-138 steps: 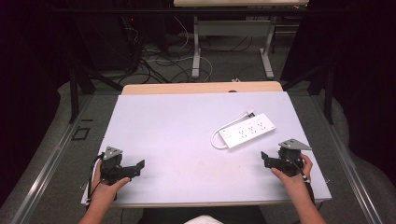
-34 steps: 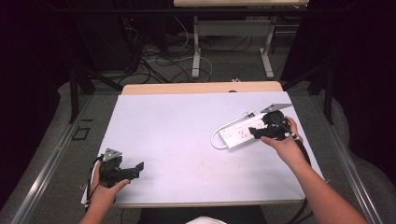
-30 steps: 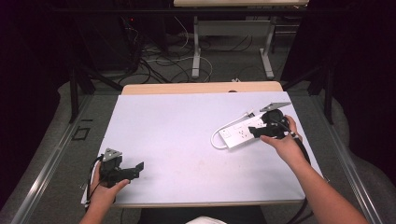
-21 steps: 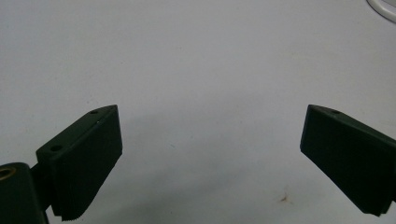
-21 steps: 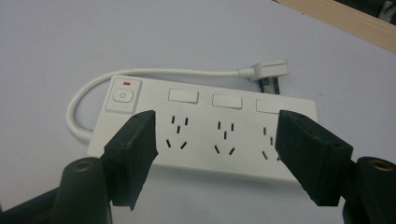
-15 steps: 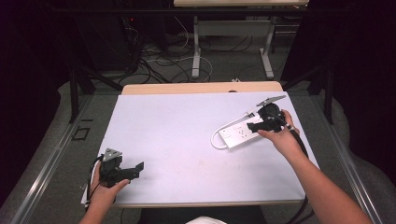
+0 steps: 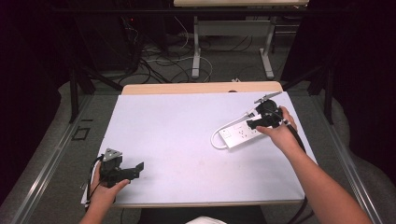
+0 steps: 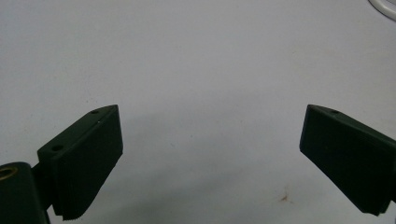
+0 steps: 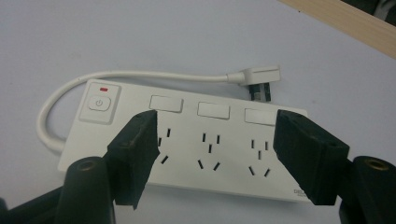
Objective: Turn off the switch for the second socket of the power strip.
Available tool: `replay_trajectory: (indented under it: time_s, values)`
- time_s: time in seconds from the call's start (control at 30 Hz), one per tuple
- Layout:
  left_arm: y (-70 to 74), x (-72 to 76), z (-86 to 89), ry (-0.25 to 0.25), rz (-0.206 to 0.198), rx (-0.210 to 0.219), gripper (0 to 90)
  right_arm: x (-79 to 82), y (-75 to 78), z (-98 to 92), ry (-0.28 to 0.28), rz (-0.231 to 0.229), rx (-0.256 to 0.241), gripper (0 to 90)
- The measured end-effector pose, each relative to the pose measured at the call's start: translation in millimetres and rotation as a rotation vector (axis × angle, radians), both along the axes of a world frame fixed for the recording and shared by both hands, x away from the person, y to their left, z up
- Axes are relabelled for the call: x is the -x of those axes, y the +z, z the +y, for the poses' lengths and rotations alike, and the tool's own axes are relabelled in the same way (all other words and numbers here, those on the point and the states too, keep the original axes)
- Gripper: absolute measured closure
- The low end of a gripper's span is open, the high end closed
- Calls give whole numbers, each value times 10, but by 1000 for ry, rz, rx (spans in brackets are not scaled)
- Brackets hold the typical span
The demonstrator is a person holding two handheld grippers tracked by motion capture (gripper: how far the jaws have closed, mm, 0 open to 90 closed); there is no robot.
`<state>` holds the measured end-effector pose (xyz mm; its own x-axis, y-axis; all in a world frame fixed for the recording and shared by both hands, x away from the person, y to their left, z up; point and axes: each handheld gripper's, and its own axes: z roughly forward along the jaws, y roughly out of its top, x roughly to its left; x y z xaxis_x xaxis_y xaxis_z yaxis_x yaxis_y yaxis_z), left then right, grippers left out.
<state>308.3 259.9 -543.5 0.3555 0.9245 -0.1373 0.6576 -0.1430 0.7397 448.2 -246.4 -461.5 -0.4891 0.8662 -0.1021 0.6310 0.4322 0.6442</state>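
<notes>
A white power strip [image 7: 239, 134] lies at the right of the white table [image 7: 177, 130], its cord looping back to a plug [image 9: 259, 76] beside it. It has a power button [image 9: 99, 103] with a red light and three socket groups. My right gripper [image 7: 251, 122] hovers over the strip's far end, open; its jaws straddle the sockets of the power strip [image 9: 205, 140] without touching them, right gripper [image 9: 215, 156]. My left gripper [image 7: 137, 168] rests open near the front left corner, with bare table between its jaws, left gripper [image 8: 210, 158].
A wooden strip [image 7: 201, 87] borders the table's far edge. Beyond it are desk legs and tangled cables [image 7: 159, 60] on the floor. A bit of white cord [image 8: 385, 7] shows at the top right of the left gripper view.
My right gripper travelled from the front right of the table up to the power strip and, in the last second, shifted slightly farther along it. The left gripper stayed put.
</notes>
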Motion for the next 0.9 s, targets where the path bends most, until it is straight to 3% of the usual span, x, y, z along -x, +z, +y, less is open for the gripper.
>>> replay_trajectory:
  time_s: [0.33,0.9]
  values:
    - [-1,-3,0,-3,5,-2,60,-115,-67,-48,-34,45,-15,332]
    - [-5,-6,1,-2,9,-2,63,-293,-139,-133,-97,60,-50,464]
